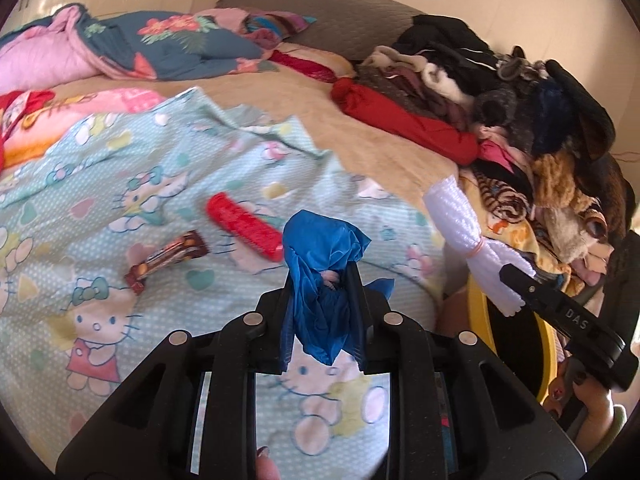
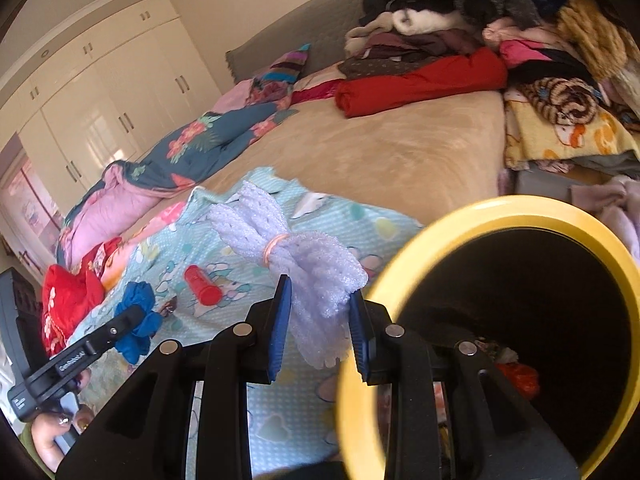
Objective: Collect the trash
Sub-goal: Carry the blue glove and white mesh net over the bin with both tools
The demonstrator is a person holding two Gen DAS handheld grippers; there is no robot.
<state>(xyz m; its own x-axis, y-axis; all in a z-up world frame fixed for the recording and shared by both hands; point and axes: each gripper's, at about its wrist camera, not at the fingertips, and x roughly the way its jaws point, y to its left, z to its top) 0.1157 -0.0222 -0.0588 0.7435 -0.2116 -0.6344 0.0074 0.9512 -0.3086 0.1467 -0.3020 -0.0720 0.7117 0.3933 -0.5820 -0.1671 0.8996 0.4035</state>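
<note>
With both jaws clamped, my left gripper (image 1: pixel 324 280) held blue plastic (image 1: pixel 320 264) and my right gripper (image 2: pixel 320 312) white foam (image 2: pixel 304 248), carried toward the yellow-rimmed bin (image 2: pixel 500 208) at lower right.

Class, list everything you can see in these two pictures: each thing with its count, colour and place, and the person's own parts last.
Plastic bag: one, blue, in left gripper.
Foam wrap bundle: one, white, orange band, in right gripper.
Red tube: one, on cartoon sheet.
Snack wrapper: one, brown, beside tube.
Cartoon sheet: one, pale blue, on bed.
Bin: one, yellow rim, beside bed.
Clothes pile: many, mixed, bed's far side.
Wardrobe: one, cream, against wall.
Left gripper: black, shut.
Right gripper: black, shut.
</note>
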